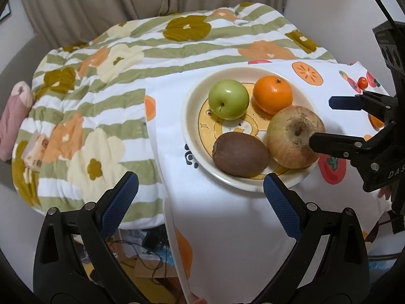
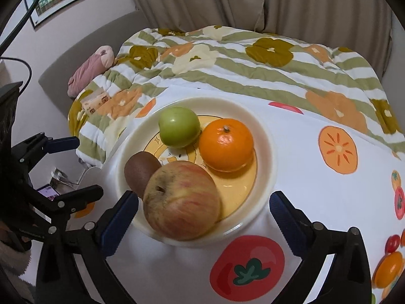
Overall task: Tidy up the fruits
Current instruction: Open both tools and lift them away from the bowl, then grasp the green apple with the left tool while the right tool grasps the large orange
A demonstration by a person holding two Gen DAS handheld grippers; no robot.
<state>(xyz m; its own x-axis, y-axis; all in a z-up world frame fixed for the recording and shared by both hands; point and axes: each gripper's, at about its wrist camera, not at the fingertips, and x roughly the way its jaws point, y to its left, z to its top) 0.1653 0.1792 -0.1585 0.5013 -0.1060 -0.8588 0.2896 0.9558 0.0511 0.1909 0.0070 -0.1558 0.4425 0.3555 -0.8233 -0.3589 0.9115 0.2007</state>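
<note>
Since the red apple (image 2: 181,200) now rests on the plate (image 2: 265,136), keep the right gripper (image 2: 202,217) wide and empty; withdraw straight back, clear of the kiwi (image 2: 140,174).

The plate (image 2: 263,136) is glossy, smooth glazed ceramic. The green apple (image 2: 179,126) and orange (image 2: 226,144) have shiny skins; the kiwi (image 1: 240,157) is matt and fuzzy. The tablecloth (image 2: 316,202) is smooth printed fabric. The quilt (image 1: 88,101) is soft padded cloth.

White fruit-print cloth (image 2: 316,202) over the table, cream plate (image 2: 265,131) on it, striped floral quilt (image 1: 101,101) behind
</note>
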